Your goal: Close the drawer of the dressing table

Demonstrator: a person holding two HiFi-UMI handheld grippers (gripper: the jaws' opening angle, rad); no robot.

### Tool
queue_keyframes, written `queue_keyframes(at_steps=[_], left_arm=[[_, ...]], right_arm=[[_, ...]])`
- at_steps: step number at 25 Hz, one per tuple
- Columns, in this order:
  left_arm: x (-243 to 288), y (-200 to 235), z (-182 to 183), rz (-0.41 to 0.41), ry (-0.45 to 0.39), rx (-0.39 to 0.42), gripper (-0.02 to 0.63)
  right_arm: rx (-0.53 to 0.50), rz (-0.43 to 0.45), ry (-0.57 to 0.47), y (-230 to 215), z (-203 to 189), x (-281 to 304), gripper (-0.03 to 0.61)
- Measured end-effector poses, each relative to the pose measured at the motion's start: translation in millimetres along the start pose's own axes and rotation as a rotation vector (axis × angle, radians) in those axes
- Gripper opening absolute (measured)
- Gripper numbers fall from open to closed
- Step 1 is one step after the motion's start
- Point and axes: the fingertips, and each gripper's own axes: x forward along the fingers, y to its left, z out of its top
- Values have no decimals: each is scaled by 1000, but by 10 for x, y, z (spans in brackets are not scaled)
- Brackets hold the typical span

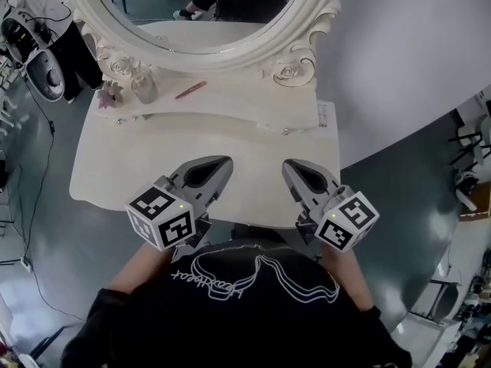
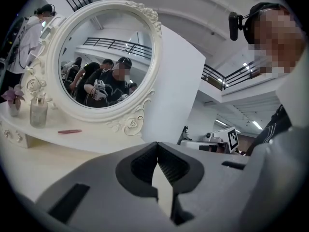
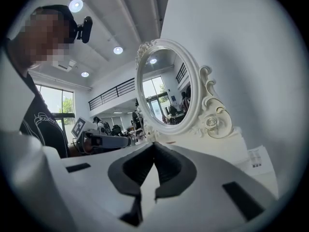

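Both claws hang low over the near edge of the dressing table [image 1: 115, 175], just in front of the person's chest: the left gripper [image 1: 220, 165] at about 7 o'clock of the tabletop, the right gripper [image 1: 290, 167] at about 5 o'clock. Each has its jaws pressed together with nothing between them, and each points toward the mirror [image 1: 192, 6] at 12 o'clock. No drawer juts out from under the top. Its front is out of sight below the near edge, so it is probably pushed home and the closing step looks done. If so, the next move is only to check from lower down that the front sits flush, nudging it with closed tips if not
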Motion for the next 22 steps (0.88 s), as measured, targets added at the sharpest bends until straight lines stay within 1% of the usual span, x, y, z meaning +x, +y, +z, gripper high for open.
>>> queue_keyframes(at_steps=[4,5,9,18,22], left_arm=[[-43,-91,35,-6,-12,22,3],[-51,-108,36,-6,-15,28,3],[-68,-142,-19,-10,-14,31,3],[-100,-117,-113,3,3,18,3],[-81,-138,-115,-1,3,16,3]], right_arm=[[-107,43,9,178,16,-43,3],[-118,51,9,207,14,-52,3],[-105,53,13,217,-55,-49,3],[-33,22,13,147,-140,-84,3],[-25,18,18,129,-151,-101,3]])
